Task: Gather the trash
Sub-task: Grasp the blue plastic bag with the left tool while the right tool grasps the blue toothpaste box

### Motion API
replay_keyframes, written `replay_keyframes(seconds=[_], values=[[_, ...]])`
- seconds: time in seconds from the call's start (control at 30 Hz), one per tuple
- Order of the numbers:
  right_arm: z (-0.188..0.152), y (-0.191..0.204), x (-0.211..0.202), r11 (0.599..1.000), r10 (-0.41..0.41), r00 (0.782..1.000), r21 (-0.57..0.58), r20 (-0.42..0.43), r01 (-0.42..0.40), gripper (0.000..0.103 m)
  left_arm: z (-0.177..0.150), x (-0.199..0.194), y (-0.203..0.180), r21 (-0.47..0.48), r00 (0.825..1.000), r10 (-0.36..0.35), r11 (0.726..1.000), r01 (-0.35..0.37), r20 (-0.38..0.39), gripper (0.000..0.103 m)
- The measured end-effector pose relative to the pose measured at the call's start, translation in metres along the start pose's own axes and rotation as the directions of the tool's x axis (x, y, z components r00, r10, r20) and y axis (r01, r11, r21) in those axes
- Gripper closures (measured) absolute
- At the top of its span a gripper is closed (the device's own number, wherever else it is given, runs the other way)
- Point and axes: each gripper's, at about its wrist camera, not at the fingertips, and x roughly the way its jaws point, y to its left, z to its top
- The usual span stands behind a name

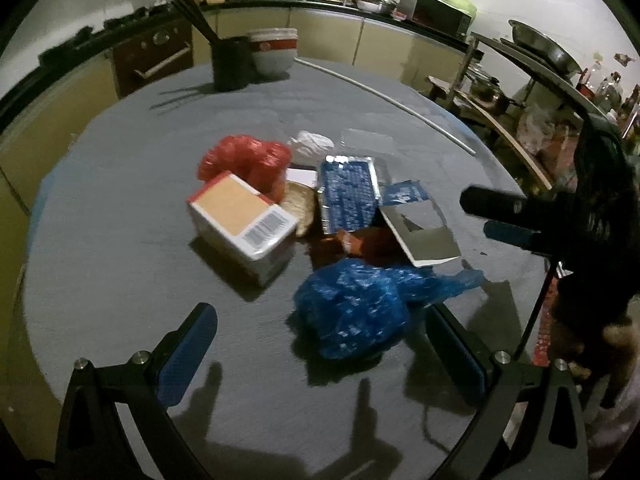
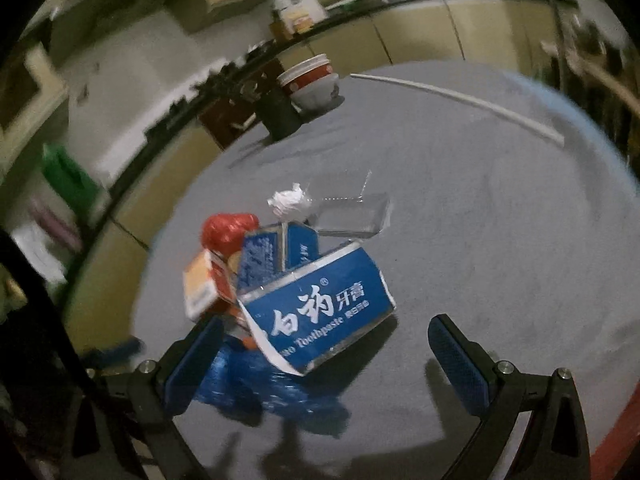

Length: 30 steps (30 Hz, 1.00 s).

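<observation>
A pile of trash lies mid-table. In the left wrist view: a crumpled blue plastic bag (image 1: 352, 312), a white and orange carton (image 1: 244, 220), a red plastic bag (image 1: 248, 160), a blue toothpaste box (image 1: 348, 196), a torn grey-sided box (image 1: 420, 232), white crumpled paper (image 1: 312, 144). My left gripper (image 1: 320, 356) is open, just short of the blue bag. My right gripper (image 1: 492, 216) shows at the right of the pile. In the right wrist view my right gripper (image 2: 328, 360) is open above the blue toothpaste box (image 2: 320, 308) and blue bag (image 2: 256, 384).
A round grey table (image 1: 120, 280) carries everything. A black chopstick holder (image 1: 232, 64) and stacked bowls (image 1: 276, 52) stand at the far edge. A white rod (image 1: 392, 100) lies at the far right. A clear plastic tray (image 2: 352, 216) lies behind the pile. Kitchen counters surround the table.
</observation>
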Motion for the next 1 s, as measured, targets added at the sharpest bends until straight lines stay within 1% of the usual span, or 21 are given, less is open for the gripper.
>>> replay_keyframes(seconds=[0.03, 0.07, 0.1, 0.13, 0.17, 0.2, 0.23, 0.27, 0.3, 0.33, 0.4, 0.43, 0.53, 0.57, 0.63, 0.7, 0.8, 0.87, 0.9, 0.97, 1.0], values=[[0.003, -0.004, 0.002, 0.999, 0.009, 1.000, 0.043, -0.019, -0.008, 0.000, 0.000, 0.004, -0.002, -0.001, 1.000, -0.017, 1.000, 0.017, -0.004, 0.002], [0.006, -0.010, 0.005, 0.993, 0.036, 0.998, 0.112, -0.045, -0.031, 0.000, 0.000, 0.006, -0.003, -0.002, 1.000, -0.026, 1.000, 0.026, -0.009, 0.005], [0.008, -0.016, 0.007, 0.981, 0.069, 0.996, 0.187, -0.062, -0.056, 0.000, 0.000, 0.009, -0.004, -0.002, 0.999, -0.034, 0.999, 0.034, -0.014, 0.010], [0.010, -0.020, 0.009, 0.969, 0.085, 0.994, 0.240, -0.073, -0.065, 0.000, 0.000, 0.011, -0.005, -0.003, 0.999, -0.046, 0.999, 0.046, -0.018, 0.012], [0.012, -0.026, 0.013, 0.948, 0.099, 0.991, 0.311, -0.093, -0.065, 0.000, -0.001, 0.012, -0.006, -0.002, 0.998, -0.058, 0.998, 0.058, -0.021, 0.017], [0.014, -0.029, 0.017, 0.934, 0.104, 0.988, 0.352, -0.110, -0.059, 0.000, -0.001, 0.014, -0.006, -0.002, 0.998, -0.066, 0.998, 0.066, -0.023, 0.021], [0.014, -0.032, 0.022, 0.912, 0.110, 0.984, 0.408, -0.138, -0.045, 0.000, -0.001, 0.015, -0.006, -0.003, 0.997, -0.070, 0.998, 0.070, -0.025, 0.023], [0.014, -0.036, 0.027, 0.886, 0.130, 0.980, 0.461, -0.149, -0.047, 0.000, -0.001, 0.016, -0.005, -0.005, 0.997, -0.079, 0.997, 0.079, -0.027, 0.029], [0.015, -0.036, 0.028, 0.868, 0.153, 0.977, 0.493, -0.148, -0.061, 0.000, -0.001, 0.017, -0.005, -0.006, 0.996, -0.088, 0.996, 0.088, -0.029, 0.036], [0.015, -0.035, 0.032, 0.852, 0.165, 0.974, 0.519, -0.153, -0.063, 0.000, -0.002, 0.019, -0.005, -0.008, 0.994, -0.100, 0.995, 0.100, -0.038, 0.039], [0.019, -0.029, 0.036, 0.854, 0.123, 0.979, 0.521, -0.163, -0.021, 0.000, -0.001, 0.021, -0.004, -0.012, 0.991, -0.126, 0.992, 0.125, -0.047, 0.047], [0.021, -0.027, 0.037, 0.855, 0.114, 0.980, 0.518, -0.163, -0.013, 0.000, -0.001, 0.021, -0.005, -0.012, 0.990, -0.135, 0.991, 0.135, -0.044, 0.047], [0.024, -0.015, 0.047, 0.861, 0.081, 0.979, 0.508, -0.187, 0.026, 0.000, -0.002, 0.020, -0.007, 0.012, 0.990, -0.137, 0.990, 0.138, -0.026, 0.053], [0.024, -0.012, 0.051, 0.861, 0.069, 0.979, 0.507, -0.192, 0.039, 0.003, -0.002, 0.019, -0.007, 0.015, 0.990, -0.141, 0.990, 0.141, -0.022, 0.054], [0.023, -0.012, 0.054, 0.860, 0.056, 0.978, 0.507, -0.203, 0.057, 0.012, -0.004, 0.017, -0.006, 0.020, 0.989, -0.150, 0.988, 0.150, -0.017, 0.056], [0.023, -0.007, 0.058, 0.874, 0.032, 0.977, 0.480, -0.211, 0.075, 0.030, -0.007, 0.016, -0.004, 0.020, 0.987, -0.159, 0.987, 0.160, -0.015, 0.059], [0.021, 0.000, 0.058, 0.899, 0.003, 0.983, 0.430, -0.186, 0.079, 0.031, -0.010, 0.011, 0.000, 0.020, 0.986, -0.169, 0.985, 0.169, -0.006, 0.063], [0.020, 0.008, 0.051, 0.928, -0.054, 0.986, 0.356, -0.157, 0.107, 0.031, -0.011, 0.009, 0.001, 0.025, 0.986, -0.167, 0.986, 0.167, 0.000, 0.066], [0.019, 0.011, 0.047, 0.939, -0.075, 0.988, 0.324, -0.138, 0.117, 0.032, -0.012, 0.007, 0.002, 0.026, 0.986, -0.169, 0.985, 0.169, 0.003, 0.069], [0.014, 0.013, 0.037, 0.952, -0.077, 0.991, 0.286, -0.105, 0.105, 0.032, -0.013, 0.003, 0.004, 0.028, 0.985, -0.174, 0.984, 0.173, 0.006, 0.082], [0.012, 0.014, 0.030, 0.957, -0.082, 0.993, 0.271, -0.089, 0.104, 0.032, -0.014, 0.000, 0.005, 0.029, 0.985, -0.173, 0.984, 0.173, 0.007, 0.082]])
